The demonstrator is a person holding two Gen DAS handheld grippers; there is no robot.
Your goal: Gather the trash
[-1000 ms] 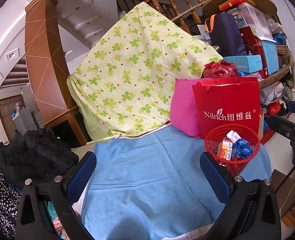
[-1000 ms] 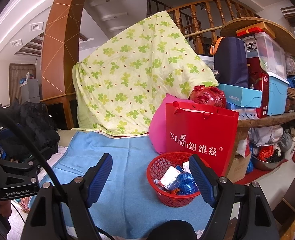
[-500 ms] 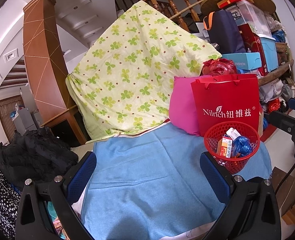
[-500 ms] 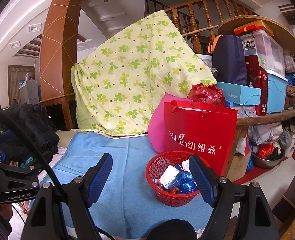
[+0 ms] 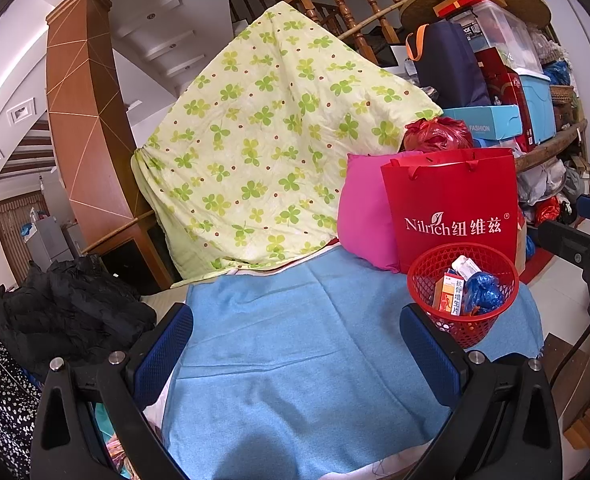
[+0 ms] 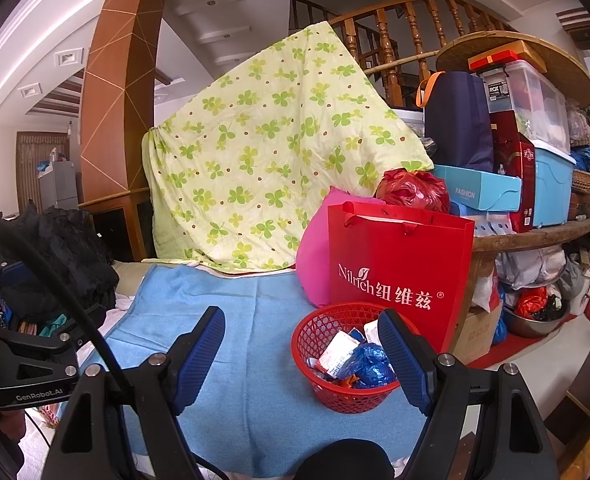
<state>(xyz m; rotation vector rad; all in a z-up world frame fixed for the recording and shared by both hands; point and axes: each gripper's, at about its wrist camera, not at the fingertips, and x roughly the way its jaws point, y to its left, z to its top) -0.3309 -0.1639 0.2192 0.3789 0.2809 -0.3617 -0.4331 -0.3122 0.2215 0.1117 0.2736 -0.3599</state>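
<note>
A red mesh basket [image 5: 427,280] stands on the right end of a blue cloth [image 5: 279,344]. It holds an orange medicine box [image 5: 448,295], a crumpled blue bag [image 5: 483,293] and a white packet [image 5: 466,267]. The basket also shows in the right wrist view [image 6: 315,334] with the blue bag [image 6: 365,364] and a white packet [image 6: 335,354]. My left gripper [image 5: 295,346] is open and empty above the cloth, left of the basket. My right gripper [image 6: 301,356] is open and empty, with its right finger in front of the basket.
A red Nilrich paper bag [image 5: 455,208] and a pink cushion [image 5: 363,216] stand behind the basket. A green clover quilt [image 5: 271,152] hangs behind. Black clothes [image 5: 63,312] lie left. Stacked boxes [image 6: 535,152] fill a round table on the right.
Both views have shifted slightly; the basket sits a little higher in the left wrist view. Both grippers stay open and empty.
</note>
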